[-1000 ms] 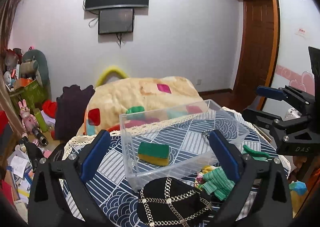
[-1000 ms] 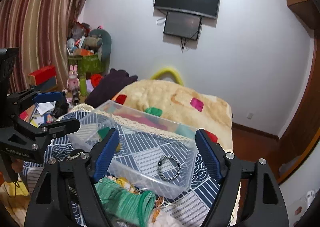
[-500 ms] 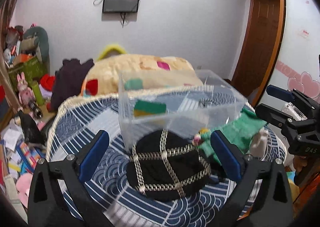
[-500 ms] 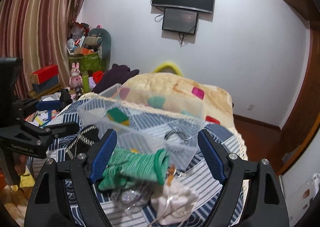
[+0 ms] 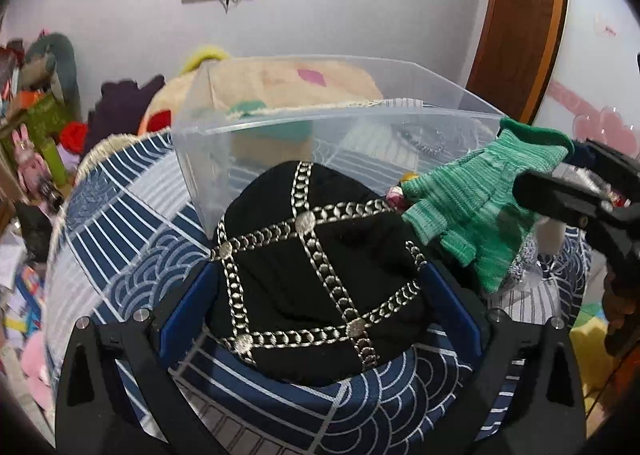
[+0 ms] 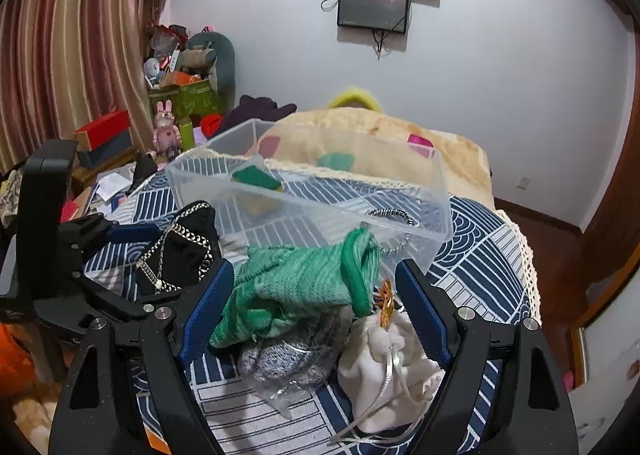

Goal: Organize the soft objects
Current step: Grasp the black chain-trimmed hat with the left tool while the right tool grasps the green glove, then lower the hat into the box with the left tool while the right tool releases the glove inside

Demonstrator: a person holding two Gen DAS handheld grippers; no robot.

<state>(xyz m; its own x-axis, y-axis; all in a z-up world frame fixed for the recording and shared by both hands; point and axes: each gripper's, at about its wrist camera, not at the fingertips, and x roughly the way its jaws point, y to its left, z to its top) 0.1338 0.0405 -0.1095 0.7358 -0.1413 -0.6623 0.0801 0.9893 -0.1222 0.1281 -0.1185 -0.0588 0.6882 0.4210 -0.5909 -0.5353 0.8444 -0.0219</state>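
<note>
Both grippers are descending from their earlier raised view over the clear plastic bin (image 5: 320,123) toward the soft items at the near edge of the blue patterned tablecloth (image 5: 120,239). The left gripper (image 5: 320,295), released, is bracketing the black chain-trimmed cap (image 5: 320,275). The right gripper (image 6: 316,307), also released, is straddling the green knit glove (image 6: 292,287). Grasping appears imminent; neither item is binned yet.

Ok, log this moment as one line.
left gripper: open, astride black chain-trimmed hat | right gripper: open, astride green knit glove | clear bin: sponge, bracelet
</note>
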